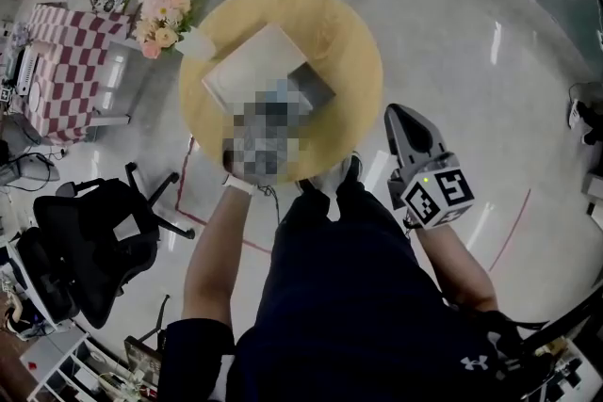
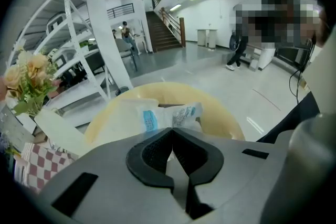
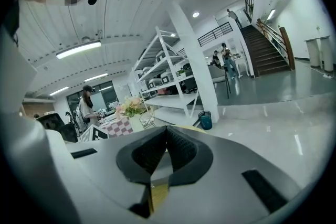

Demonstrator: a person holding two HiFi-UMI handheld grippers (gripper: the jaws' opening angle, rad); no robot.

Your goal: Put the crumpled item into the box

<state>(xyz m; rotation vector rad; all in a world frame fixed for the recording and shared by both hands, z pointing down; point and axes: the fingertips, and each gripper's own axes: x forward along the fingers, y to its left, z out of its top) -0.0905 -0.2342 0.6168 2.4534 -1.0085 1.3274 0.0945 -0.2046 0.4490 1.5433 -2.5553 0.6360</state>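
I see a round yellow wooden table (image 1: pixel 353 42) from above, and a flat white cardboard box (image 1: pixel 250 61) lies on it with a grey part at its right side. The crumpled white plastic wrapper with blue print (image 2: pixel 173 115) lies on top of the box, near the middle of the table. The left gripper (image 2: pixel 170 131) points down at it. Its two black fingers are pressed together, and the wrapper shows just past their tips. I cannot tell if the tips nip its edge or only sit close to it. In the head view a blurred patch covers this spot. The right gripper (image 1: pixel 407 132) hangs off the table's right side, over the shiny grey floor (image 1: pixel 490 33), and its marker cube (image 1: pixel 438 193) faces up. In its own view its fingers are pressed together too, with nothing between them. A bunch of pink and cream flowers (image 1: pixel 165 14) stands just past the table's left edge. A red and white checked cloth (image 1: pixel 66 52) is further left. A black office chair (image 1: pixel 89 240) stands on the floor below that.
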